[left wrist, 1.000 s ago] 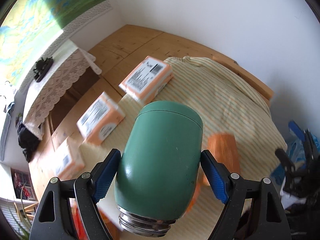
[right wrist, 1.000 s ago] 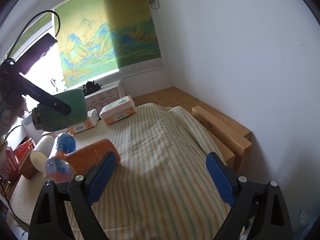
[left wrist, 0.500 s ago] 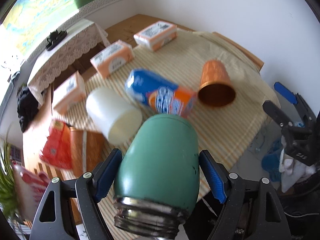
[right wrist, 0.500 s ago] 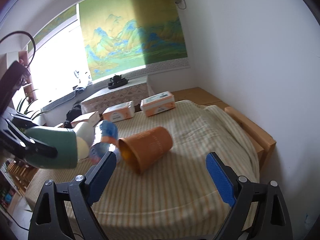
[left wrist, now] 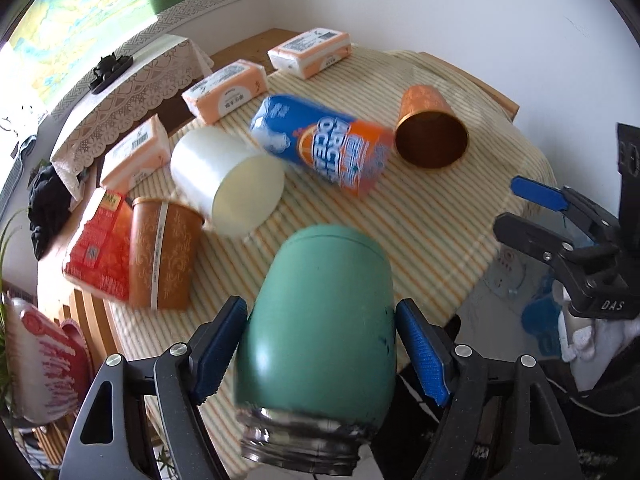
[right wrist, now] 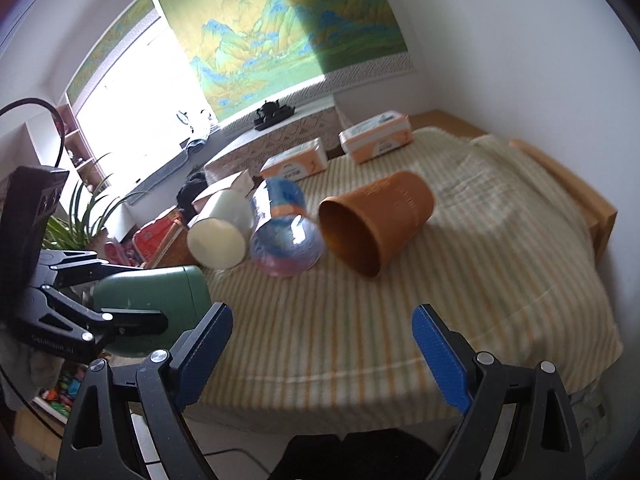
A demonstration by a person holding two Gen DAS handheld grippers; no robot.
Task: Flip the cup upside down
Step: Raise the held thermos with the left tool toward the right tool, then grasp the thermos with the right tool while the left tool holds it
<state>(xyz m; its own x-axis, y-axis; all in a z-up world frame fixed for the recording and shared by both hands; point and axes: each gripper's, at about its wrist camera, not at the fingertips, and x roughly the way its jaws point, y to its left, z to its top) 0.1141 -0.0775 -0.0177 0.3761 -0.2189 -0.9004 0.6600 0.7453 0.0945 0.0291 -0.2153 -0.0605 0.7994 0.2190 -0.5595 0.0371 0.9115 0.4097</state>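
Note:
My left gripper (left wrist: pixel 320 346) is shut on a green metal cup (left wrist: pixel 320 320), held above the near edge of the striped table. The cup's closed base points at the table and its threaded steel mouth points back at the camera. In the right wrist view the same cup (right wrist: pixel 160 300) lies sideways in the left gripper (right wrist: pixel 100 312) at the left. My right gripper (right wrist: pixel 320 348) is open and empty over the table's near edge; it also shows in the left wrist view (left wrist: pixel 560 216) at the right.
On the striped cloth (left wrist: pixel 420 240) lie an orange cup (left wrist: pixel 430 132) on its side, a blue and orange pack (left wrist: pixel 324 144), a white cup (left wrist: pixel 228 180), a brown cup (left wrist: pixel 162 252), a red packet (left wrist: pixel 98 248) and tissue packs (left wrist: pixel 226 90). A plant (right wrist: pixel 80 216) stands at the left.
My left gripper has drawn back and tilted down with the green cup, so more of the table shows. The right gripper has swung left, toward the table items.

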